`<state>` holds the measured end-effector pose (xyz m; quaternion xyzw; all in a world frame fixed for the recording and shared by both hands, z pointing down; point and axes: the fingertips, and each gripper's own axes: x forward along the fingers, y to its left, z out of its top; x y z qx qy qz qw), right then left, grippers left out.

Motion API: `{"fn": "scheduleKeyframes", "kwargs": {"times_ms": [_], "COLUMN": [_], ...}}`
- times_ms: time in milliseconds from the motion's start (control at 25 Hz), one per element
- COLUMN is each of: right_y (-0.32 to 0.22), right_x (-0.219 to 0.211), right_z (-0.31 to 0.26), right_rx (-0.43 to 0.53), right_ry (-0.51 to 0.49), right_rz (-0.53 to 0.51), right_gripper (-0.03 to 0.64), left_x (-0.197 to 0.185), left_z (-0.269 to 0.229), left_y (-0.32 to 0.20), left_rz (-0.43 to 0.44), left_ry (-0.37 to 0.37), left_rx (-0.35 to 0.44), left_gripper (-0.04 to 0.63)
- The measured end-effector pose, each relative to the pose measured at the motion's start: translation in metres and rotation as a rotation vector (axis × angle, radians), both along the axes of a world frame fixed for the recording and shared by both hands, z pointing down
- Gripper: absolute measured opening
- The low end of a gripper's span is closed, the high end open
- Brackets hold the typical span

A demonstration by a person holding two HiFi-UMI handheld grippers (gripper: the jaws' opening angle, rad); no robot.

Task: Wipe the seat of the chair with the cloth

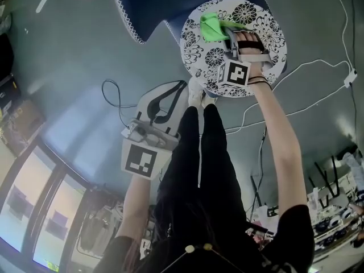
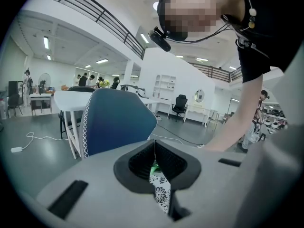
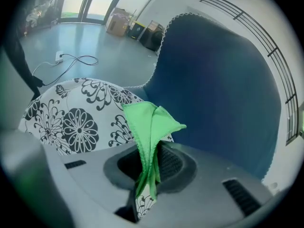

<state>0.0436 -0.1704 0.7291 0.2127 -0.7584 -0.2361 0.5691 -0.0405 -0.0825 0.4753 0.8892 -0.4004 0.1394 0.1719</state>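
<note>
Two handheld grippers are seen from above over a grey floor [image 1: 74, 56], with the holder's legs in black trousers [image 1: 202, 152] between them. The right gripper [image 1: 229, 34] is held out over a round chair seat [image 1: 267, 24] patterned with black flowers on white. Its fingers [image 3: 172, 161] are closed on a bright green cloth [image 3: 151, 122], which is pinched in a folded bunch and sticks up beyond the tips. In the head view the cloth is seen over the side of the seat nearest the dark blue chair back [image 1: 170, 4], which has a white stitched edge. Whether the cloth is touching the seat cannot be told. The left gripper [image 1: 173, 92] is held nearer the body, well apart from the seat, with its fingers [image 2: 167, 159] pressed together and nothing between them. A black cable [image 1: 114, 92] is looped on the floor beside it.
</note>
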Motion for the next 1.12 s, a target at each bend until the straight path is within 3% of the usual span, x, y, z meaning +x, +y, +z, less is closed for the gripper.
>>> {"fn": "scheduleKeyframes", "kwargs": {"times_ms": [1120], "right_y": [0.188], "right_x": [-0.031], "right_z": [-0.009], "right_rx": [-0.200], "right_ry": [-0.042], "right_rz": [-0.168], "right_gripper": [0.052], "left_x": [0.001], "left_z": [0.006], "left_y": [0.006], "left_rz": [0.027], "left_ry": [-0.028], "left_rx": [0.001], "left_gripper": [0.008]}}
